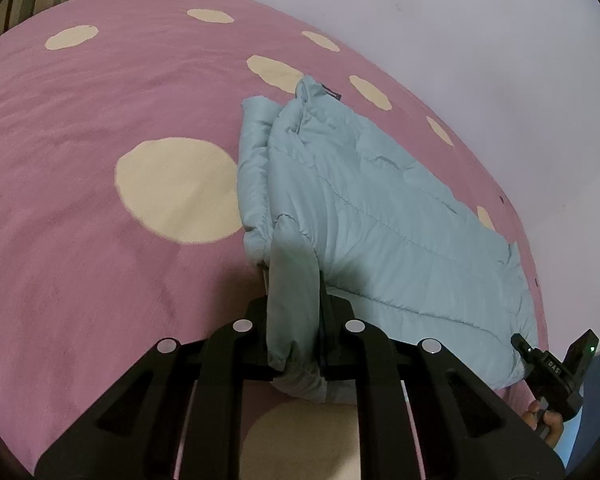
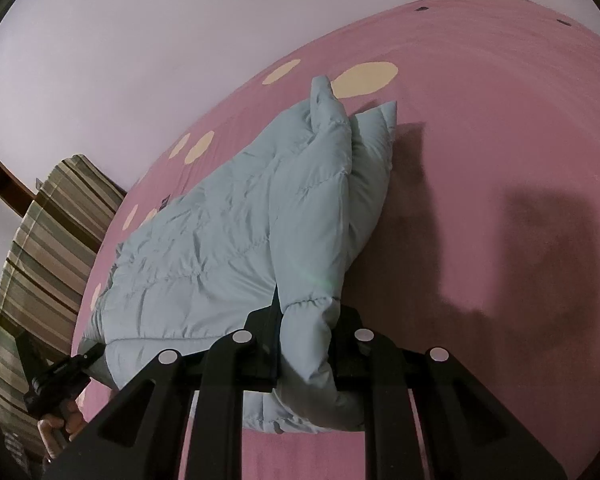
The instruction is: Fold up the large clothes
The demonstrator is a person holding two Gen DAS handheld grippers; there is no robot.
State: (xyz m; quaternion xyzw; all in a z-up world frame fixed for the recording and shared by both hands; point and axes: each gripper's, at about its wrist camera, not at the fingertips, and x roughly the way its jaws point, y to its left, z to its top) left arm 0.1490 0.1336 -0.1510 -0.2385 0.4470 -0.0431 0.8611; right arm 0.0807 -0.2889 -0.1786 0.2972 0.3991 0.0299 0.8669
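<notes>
While each hand-held gripper (image 1: 296,320) clamps its hem, jacket (image 1: 372,208) stretches ahead.

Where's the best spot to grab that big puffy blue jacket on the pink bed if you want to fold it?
Probably at the two near corners of the jacket, from the bed's near edge. The left gripper and right gripper are each shut on a bunched corner there. The padding is thick, but an edge squeezes thin enough to fit between the fingers, and two spread grips should lift the width evenly.
</notes>
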